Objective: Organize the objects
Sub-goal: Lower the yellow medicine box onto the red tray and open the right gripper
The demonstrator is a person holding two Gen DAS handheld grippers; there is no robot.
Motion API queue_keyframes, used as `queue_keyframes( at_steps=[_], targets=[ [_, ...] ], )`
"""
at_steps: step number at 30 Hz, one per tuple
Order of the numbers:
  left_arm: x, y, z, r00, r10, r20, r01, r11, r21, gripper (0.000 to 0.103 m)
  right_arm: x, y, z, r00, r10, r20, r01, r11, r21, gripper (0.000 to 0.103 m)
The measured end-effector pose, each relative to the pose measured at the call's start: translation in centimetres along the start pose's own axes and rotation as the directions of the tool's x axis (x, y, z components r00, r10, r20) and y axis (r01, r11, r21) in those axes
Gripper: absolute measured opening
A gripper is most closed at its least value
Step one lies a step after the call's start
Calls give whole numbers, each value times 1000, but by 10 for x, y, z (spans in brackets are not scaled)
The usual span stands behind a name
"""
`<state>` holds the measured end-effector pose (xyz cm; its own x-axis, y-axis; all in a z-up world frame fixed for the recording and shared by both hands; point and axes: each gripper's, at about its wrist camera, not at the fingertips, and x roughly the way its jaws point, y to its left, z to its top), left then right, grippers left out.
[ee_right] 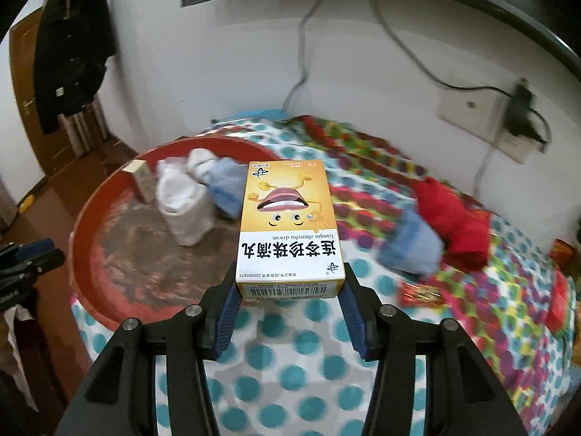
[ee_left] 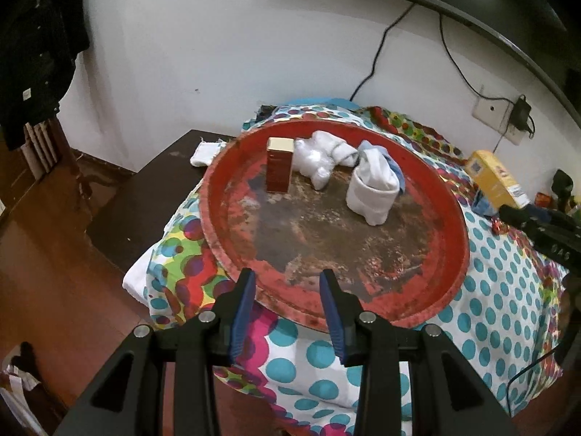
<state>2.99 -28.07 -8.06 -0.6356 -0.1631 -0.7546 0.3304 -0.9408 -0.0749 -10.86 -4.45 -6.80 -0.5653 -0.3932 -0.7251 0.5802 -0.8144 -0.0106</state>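
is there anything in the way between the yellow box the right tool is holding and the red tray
Nothing visible. The right tool holds the yellow box above the dotted cloth; the red tray's near floor is bare, socks at the back.
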Motion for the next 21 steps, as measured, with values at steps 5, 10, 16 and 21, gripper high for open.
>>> queue_keyframes(
  at_steps=[5, 10, 16, 21],
  targets=[
    [0, 4, 1, 1000, 3, 4, -3, 1000, -8, 37, 28, 27, 17, 999, 23, -33, -23, 1000, -13, 49],
    [-1, 8, 1, 1000, -13, 12, 13, 1000, -21, 37, 59, 42, 26, 996, 25, -83, -27, 999, -17, 49],
    [1, 9, 0, 1000, -10, 13, 10, 1000, -20, 37, 80, 64, 28, 993, 62, -98, -65, 998, -25, 49],
    [4, 10, 0, 1000, -15, 6, 15, 1000, -25, 37, 89, 80, 32, 991, 92, -101, -96, 995, -36, 49]
  ],
)
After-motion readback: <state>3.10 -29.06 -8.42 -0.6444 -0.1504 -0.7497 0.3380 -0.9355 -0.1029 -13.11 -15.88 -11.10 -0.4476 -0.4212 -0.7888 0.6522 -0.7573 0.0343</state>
